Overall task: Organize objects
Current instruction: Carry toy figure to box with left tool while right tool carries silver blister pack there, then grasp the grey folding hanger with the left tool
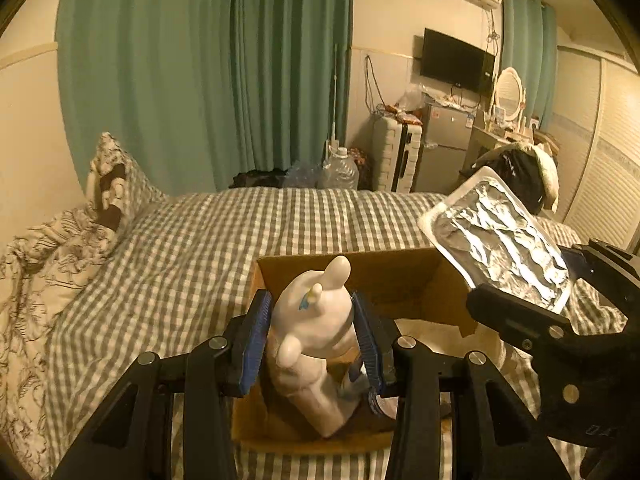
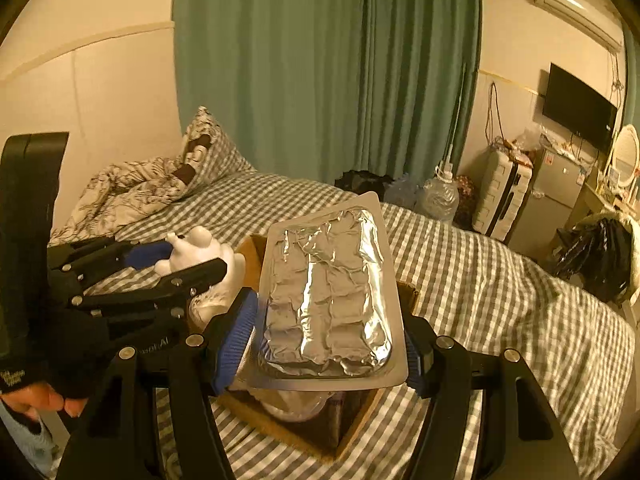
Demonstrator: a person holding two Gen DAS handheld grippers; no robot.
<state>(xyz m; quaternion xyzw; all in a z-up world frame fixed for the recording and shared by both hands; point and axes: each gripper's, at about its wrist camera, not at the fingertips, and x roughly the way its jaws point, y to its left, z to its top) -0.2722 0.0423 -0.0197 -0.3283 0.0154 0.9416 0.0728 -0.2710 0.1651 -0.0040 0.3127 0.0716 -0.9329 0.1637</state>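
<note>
While above the box (image 1: pixel 400 280) on the bed (image 1: pixel 200 232), left gripper (image 1: pixel 312 332) clamped on white figure (image 1: pixel 316 312), right gripper (image 2: pixel 328 344) clamped on foil tray (image 2: pixel 328 292), both over box.

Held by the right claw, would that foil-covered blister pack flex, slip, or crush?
The flat silver foil-backed blister pack probably feels light and semi-stiff, since it stands unsupported above the right claw. Its wrinkled foil suggests it dents easily. The smooth plastic rim may slip between pads.
</note>
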